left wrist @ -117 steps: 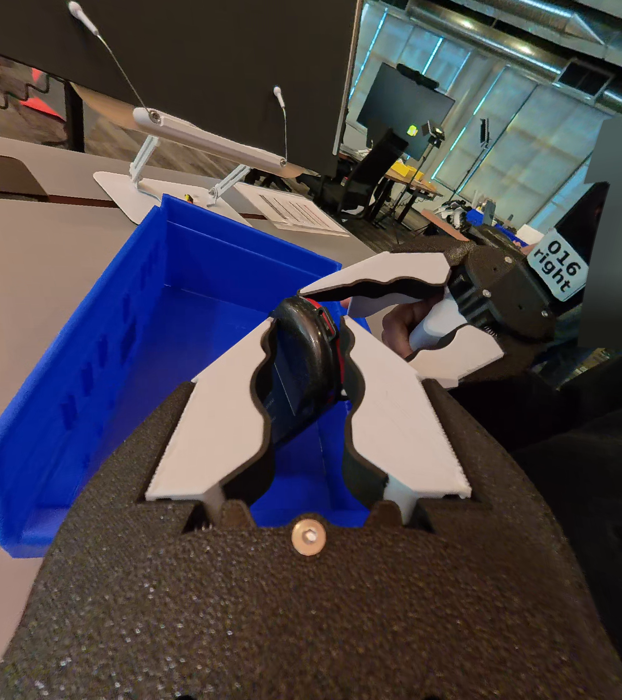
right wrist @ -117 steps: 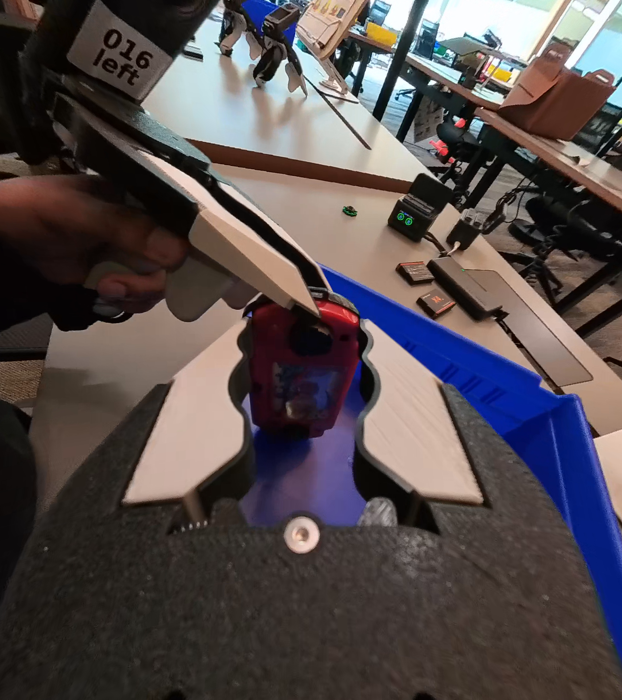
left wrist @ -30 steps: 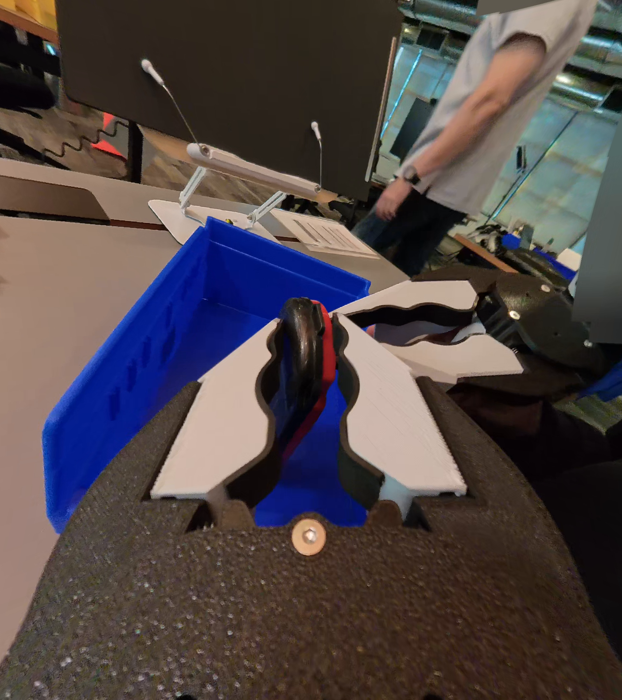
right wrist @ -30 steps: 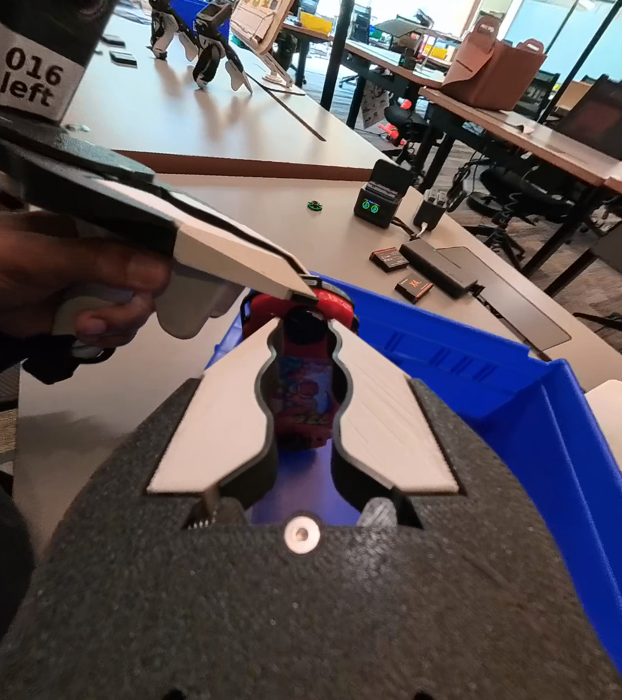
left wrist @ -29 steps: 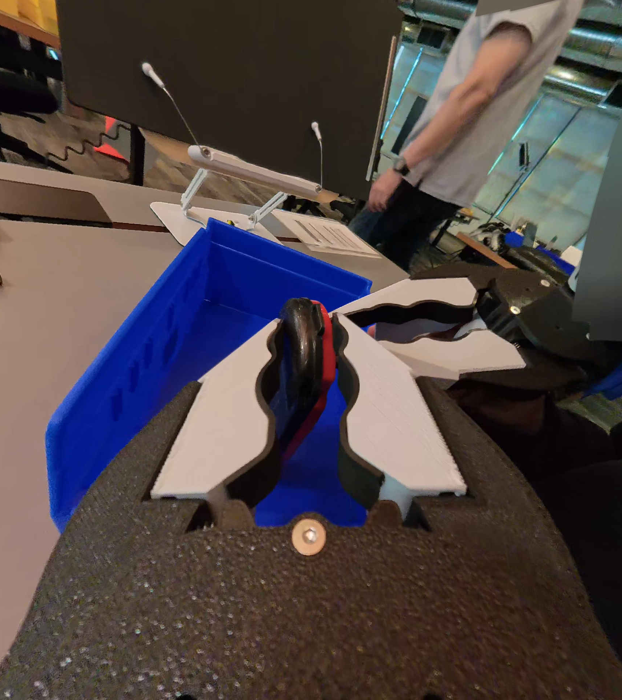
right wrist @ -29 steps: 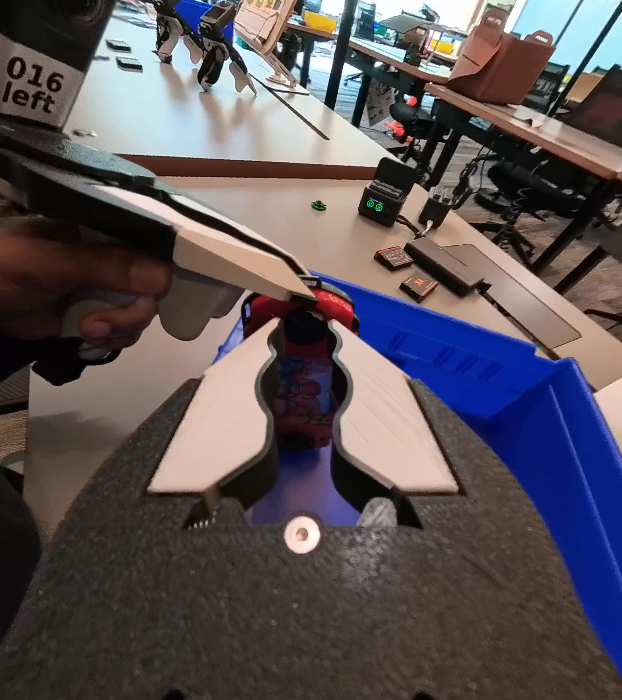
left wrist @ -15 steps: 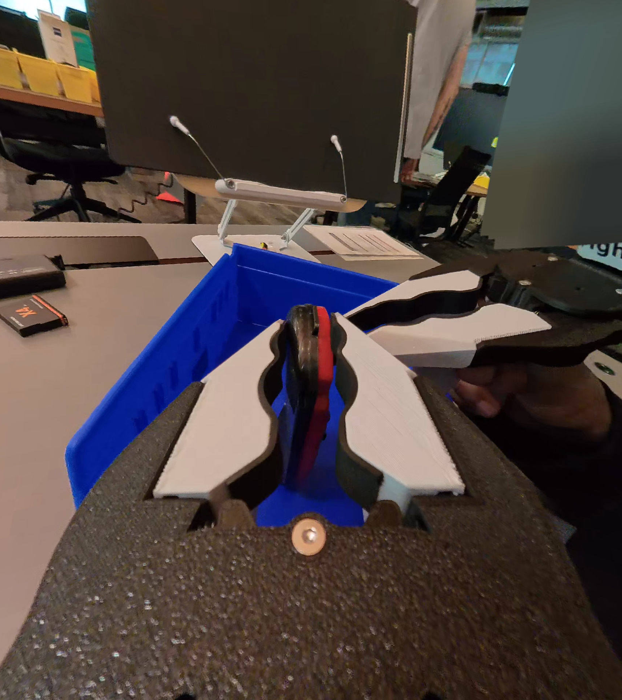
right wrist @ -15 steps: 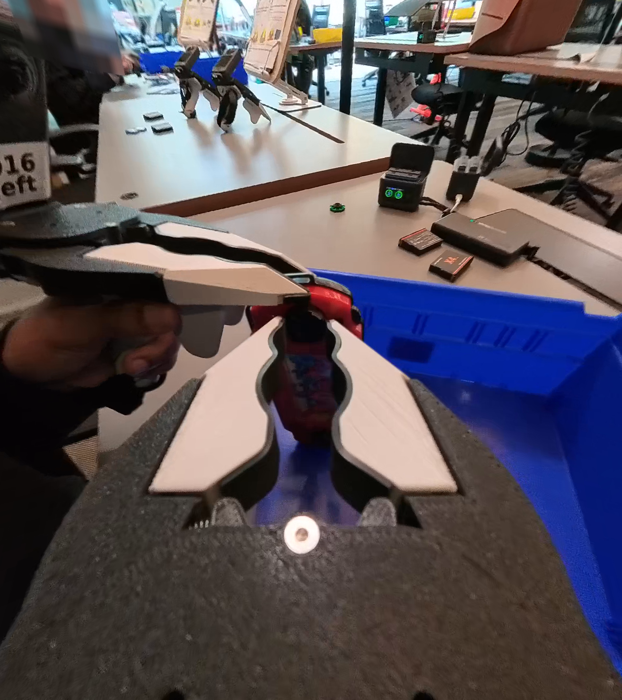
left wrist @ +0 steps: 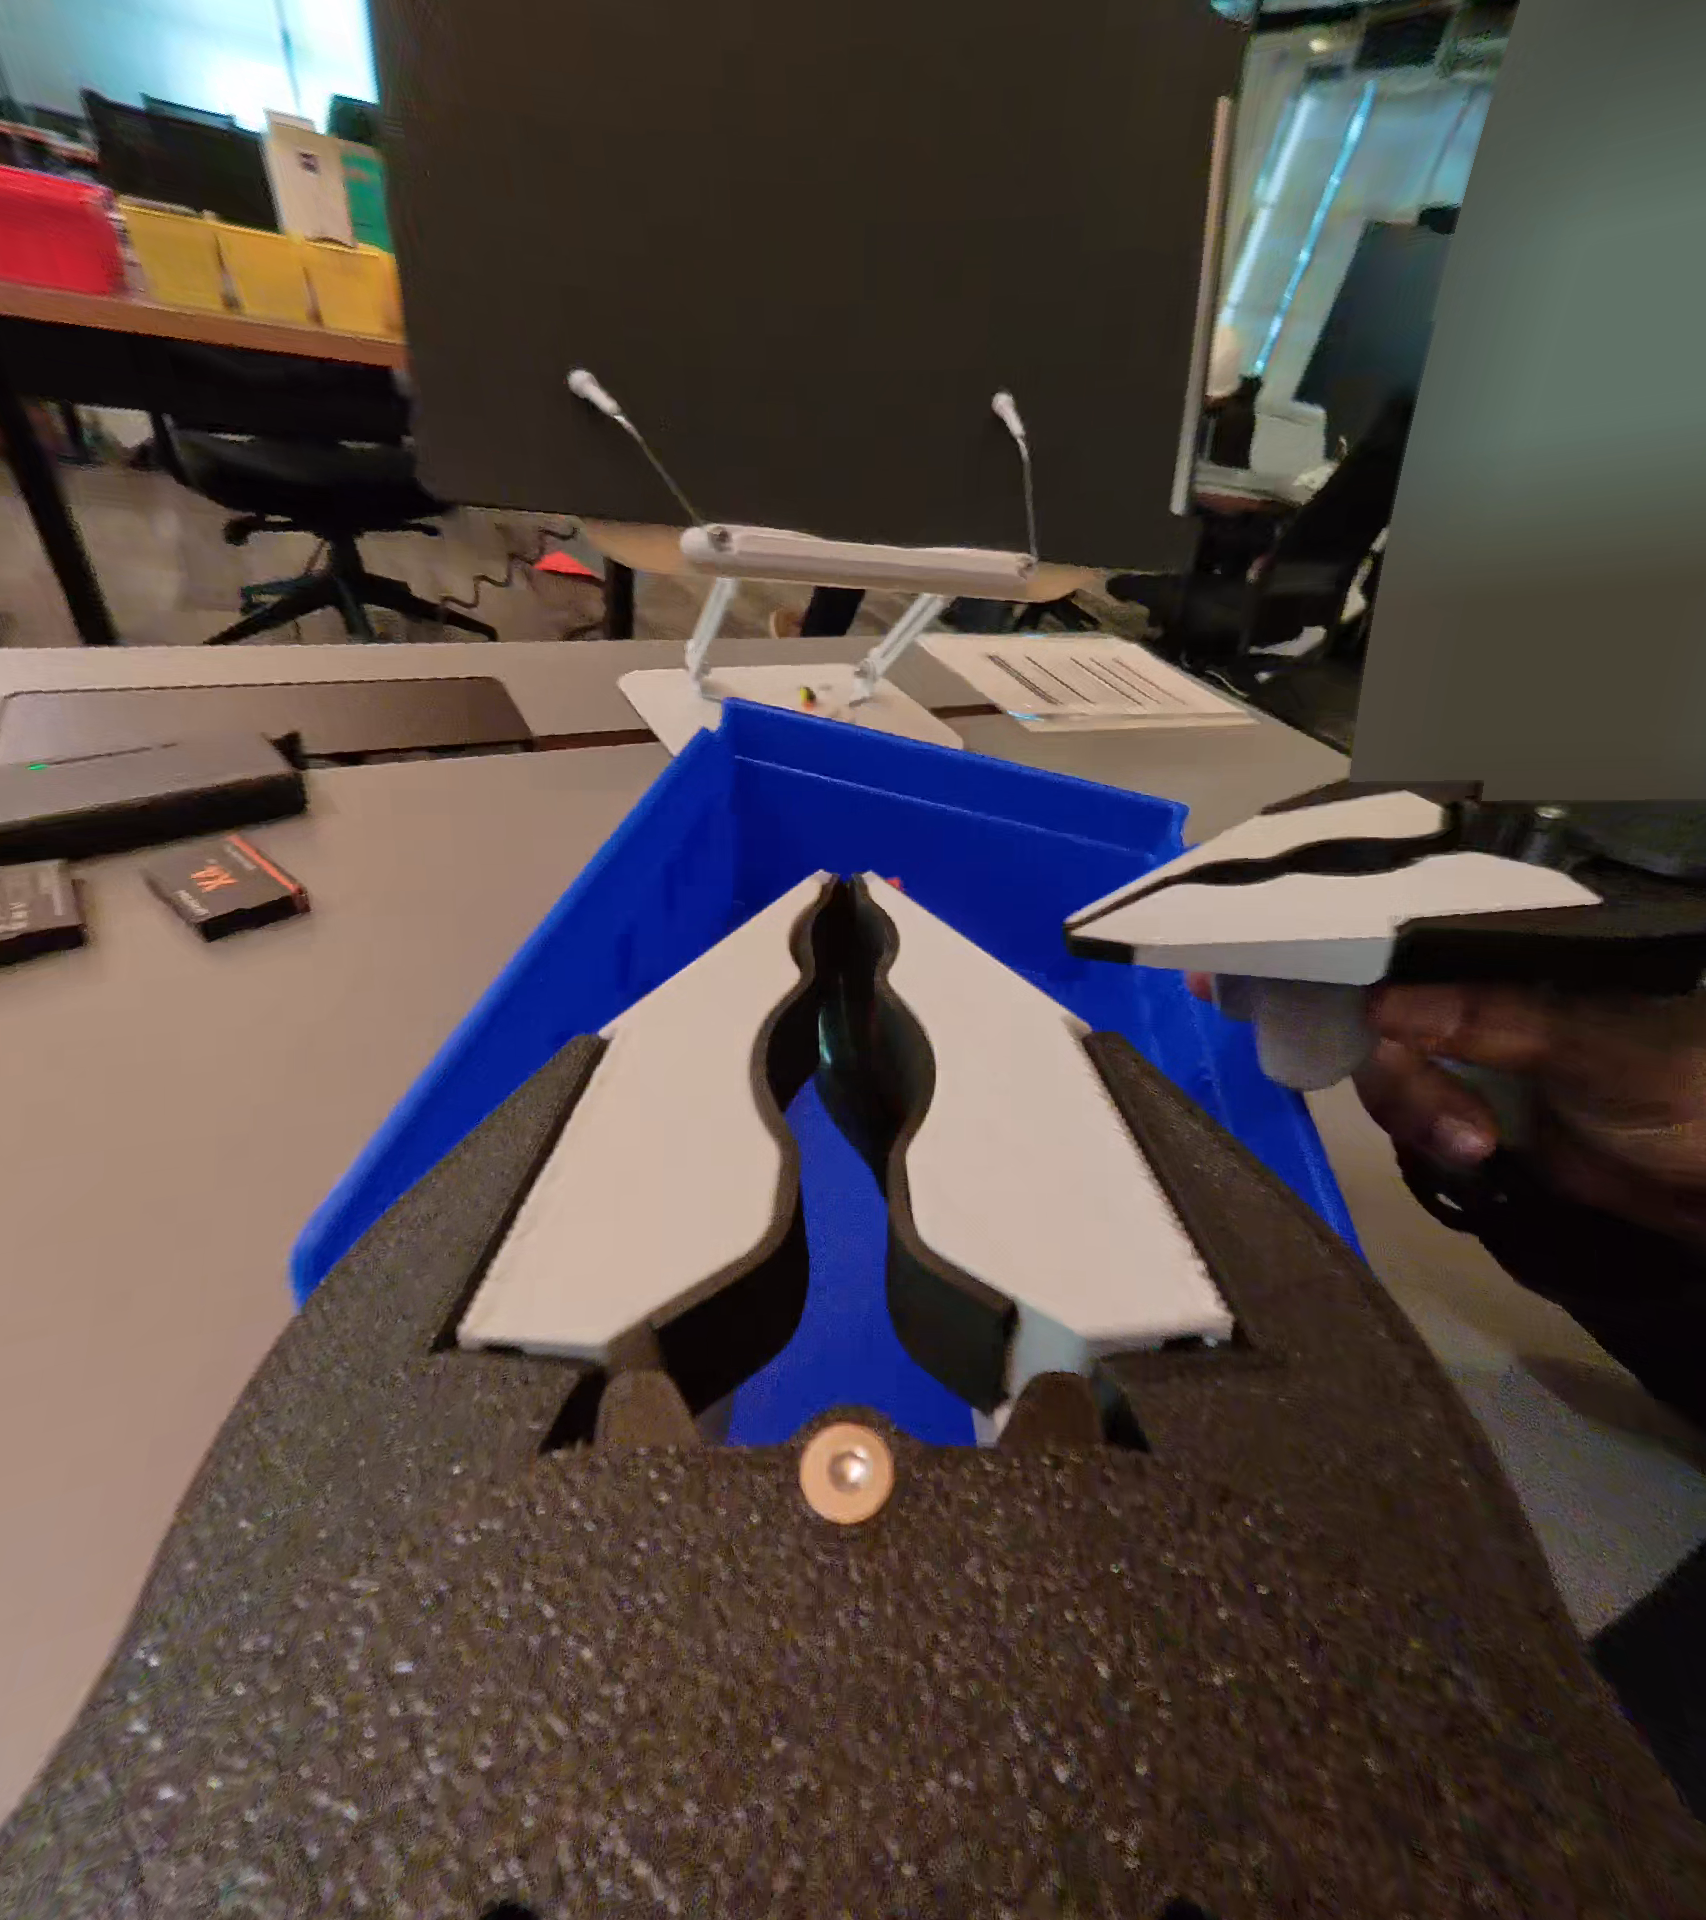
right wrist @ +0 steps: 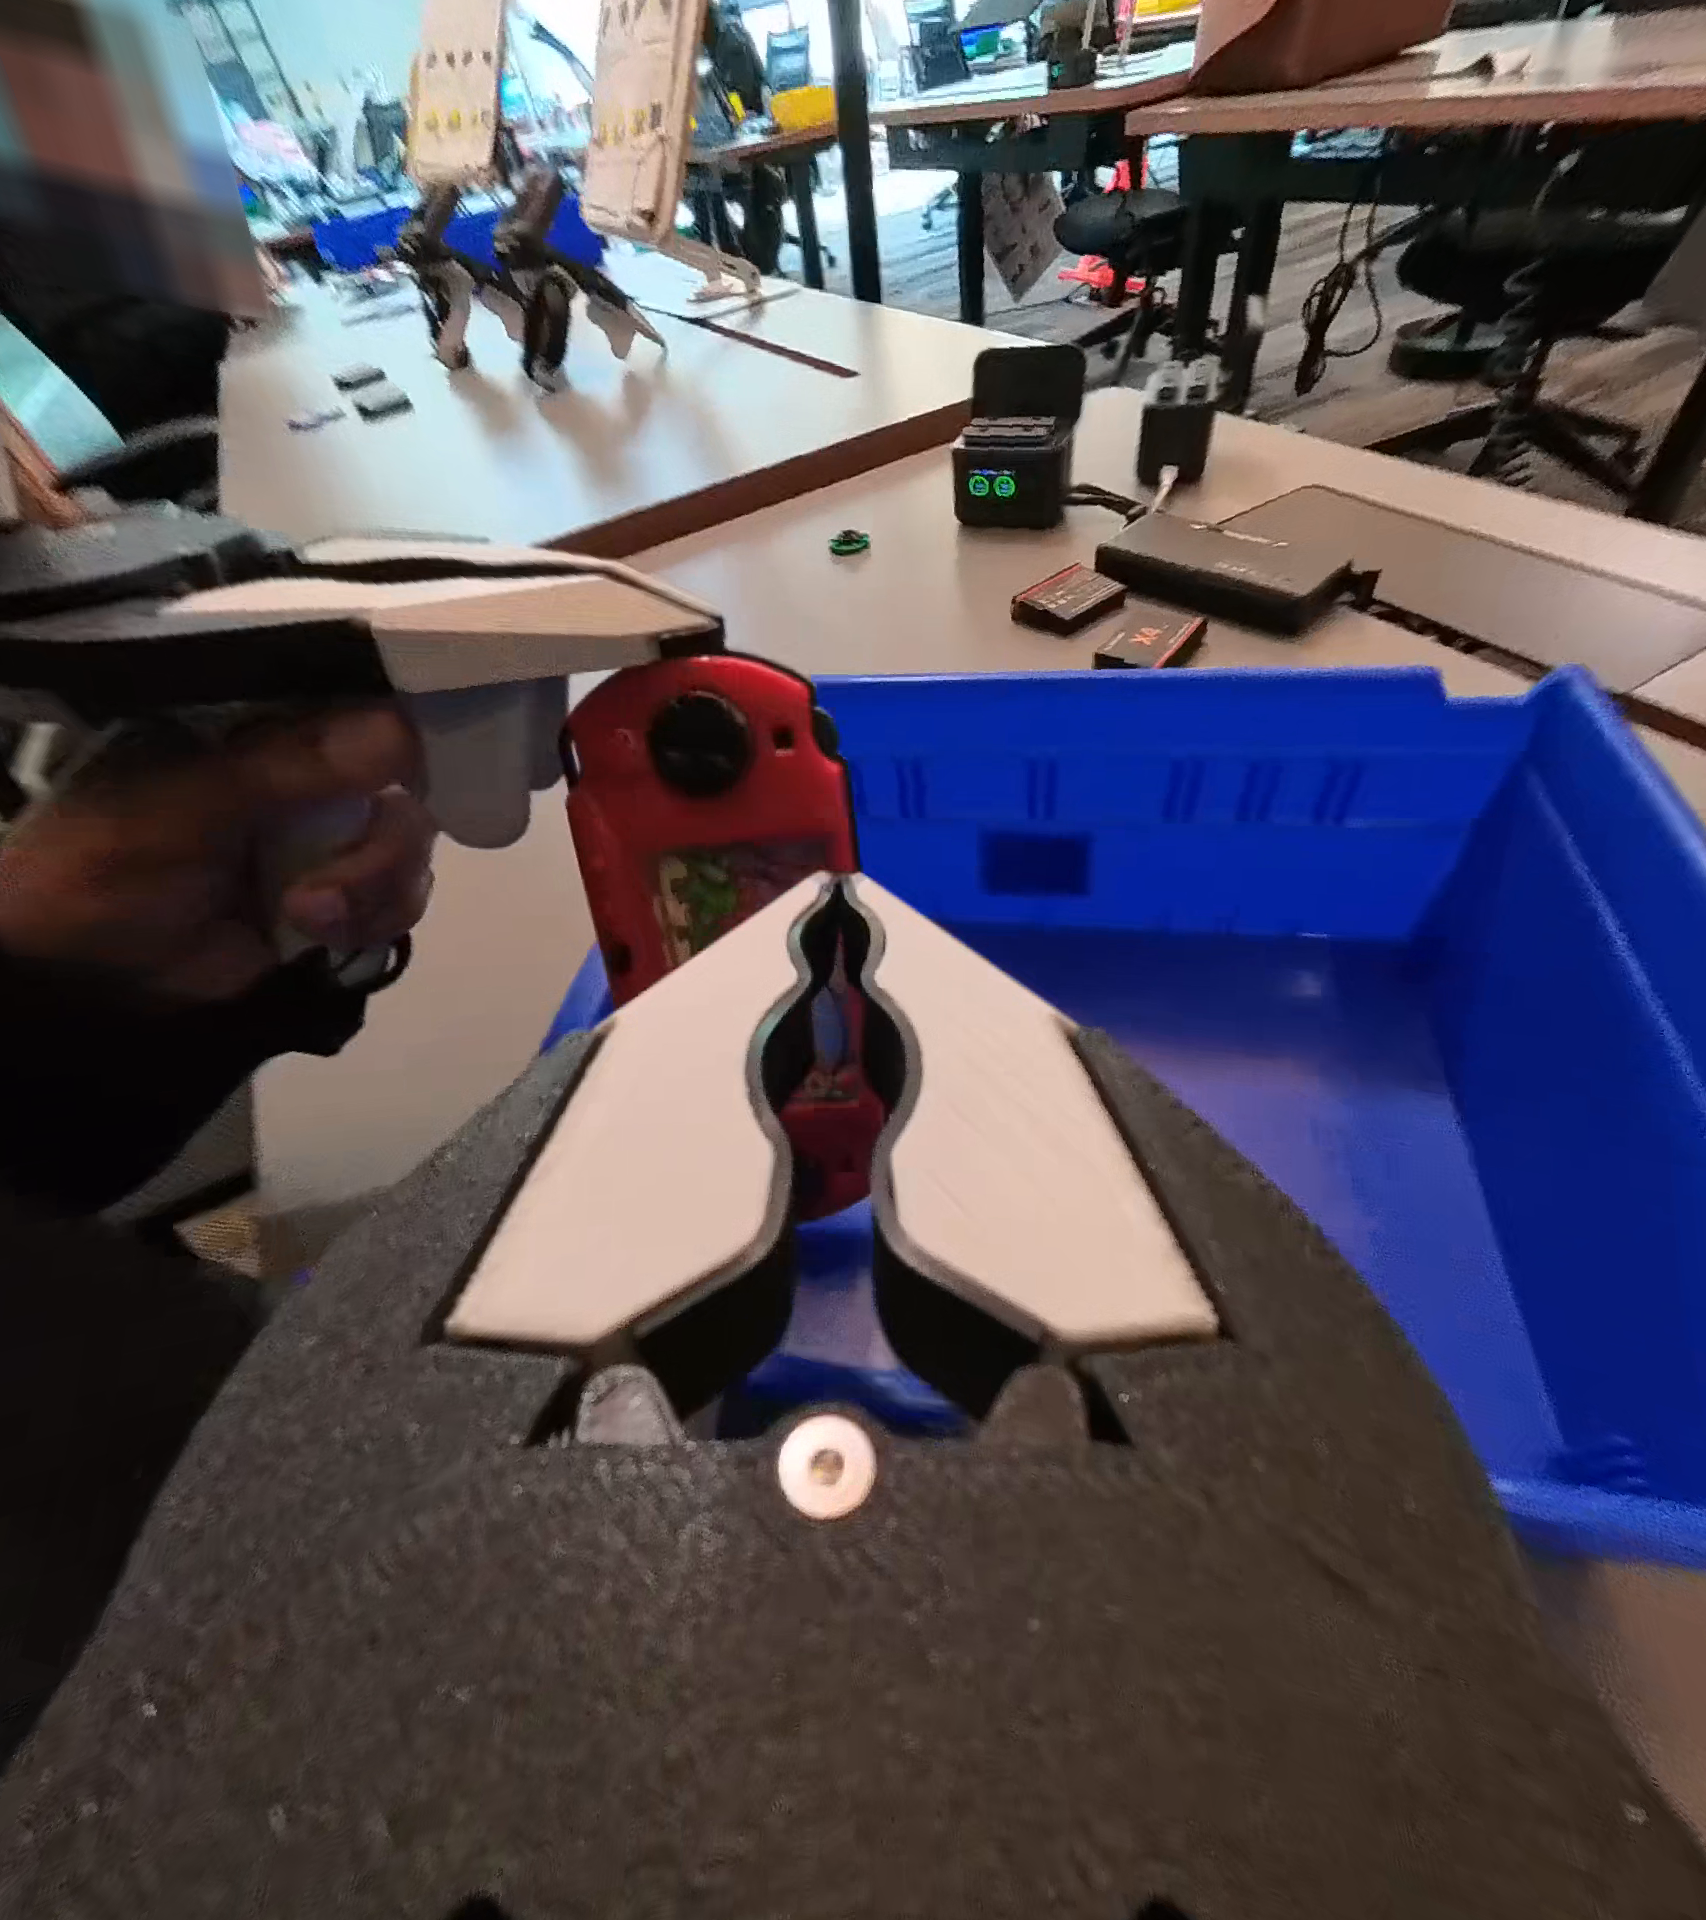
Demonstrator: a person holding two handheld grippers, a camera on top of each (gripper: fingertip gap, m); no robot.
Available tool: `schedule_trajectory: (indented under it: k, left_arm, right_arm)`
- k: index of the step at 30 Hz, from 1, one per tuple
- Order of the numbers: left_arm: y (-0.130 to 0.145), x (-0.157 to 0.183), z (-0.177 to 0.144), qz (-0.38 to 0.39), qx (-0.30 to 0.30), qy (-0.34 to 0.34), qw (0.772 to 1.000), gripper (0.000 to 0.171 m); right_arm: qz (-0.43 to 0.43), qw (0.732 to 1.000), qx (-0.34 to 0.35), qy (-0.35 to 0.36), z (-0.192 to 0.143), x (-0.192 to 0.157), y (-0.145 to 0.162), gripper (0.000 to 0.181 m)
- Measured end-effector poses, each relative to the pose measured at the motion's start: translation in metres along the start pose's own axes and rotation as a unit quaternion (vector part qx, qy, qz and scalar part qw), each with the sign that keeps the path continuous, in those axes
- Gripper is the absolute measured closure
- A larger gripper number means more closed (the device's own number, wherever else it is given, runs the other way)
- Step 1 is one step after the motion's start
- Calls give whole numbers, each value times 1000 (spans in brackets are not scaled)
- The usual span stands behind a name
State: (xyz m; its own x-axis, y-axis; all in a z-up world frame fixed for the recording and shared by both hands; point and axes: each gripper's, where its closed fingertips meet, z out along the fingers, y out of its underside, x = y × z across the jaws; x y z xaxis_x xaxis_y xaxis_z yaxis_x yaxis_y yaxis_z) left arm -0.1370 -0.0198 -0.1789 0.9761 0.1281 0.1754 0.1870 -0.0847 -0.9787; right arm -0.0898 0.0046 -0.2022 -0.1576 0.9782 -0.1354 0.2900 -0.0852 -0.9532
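The left gripper pinches the red console by its top above the bin, while the right gripper sits closed and empty just beside it.

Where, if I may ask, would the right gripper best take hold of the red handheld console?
Probably the free lower half, jaws across its long side edges, coming from the screen side: the red handheld console hangs upright, its top pinched by the left gripper, and the shut right gripper faces its screen.
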Motion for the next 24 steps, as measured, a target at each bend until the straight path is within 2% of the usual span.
schedule_trajectory:
  k: [2,4,7,9,14,17,19,21,24]
  left_arm:
    - [5,-2,5,-1,-7,-3,1000,170]
    - [5,-4,4,-25,0,14,1000,171]
    - [8,-6,3,-16,-8,4,1000,171]
    - [11,-4,3,-3,-12,3,1000,170]
    - [15,-3,1,-61,-4,24,998,171]
    - [13,3,2,-59,-2,33,998,171]
    - [12,9,2,-62,2,45,997,171]
    - [12,12,1,-56,3,46,997,171]
    - [11,13,0,-54,8,46,997,171]
  right_arm:
    - [-27,999,-2,20,1,3,0,181]
    - [-27,1000,5,8,2,0,0,181]
    - [-21,999,23,-26,6,-13,-3,163]
    - [-31,999,18,-16,9,-11,-1,158]
    - [-29,999,22,-33,10,-18,-5,143]
    - [-64,997,17,-26,14,-25,-7,142]
    - [-113,994,5,10,18,-21,-5,143]
    - [-152,987,0,46,20,-15,-6,134]
    - [-129,991,-15,18,25,-25,-2,115]
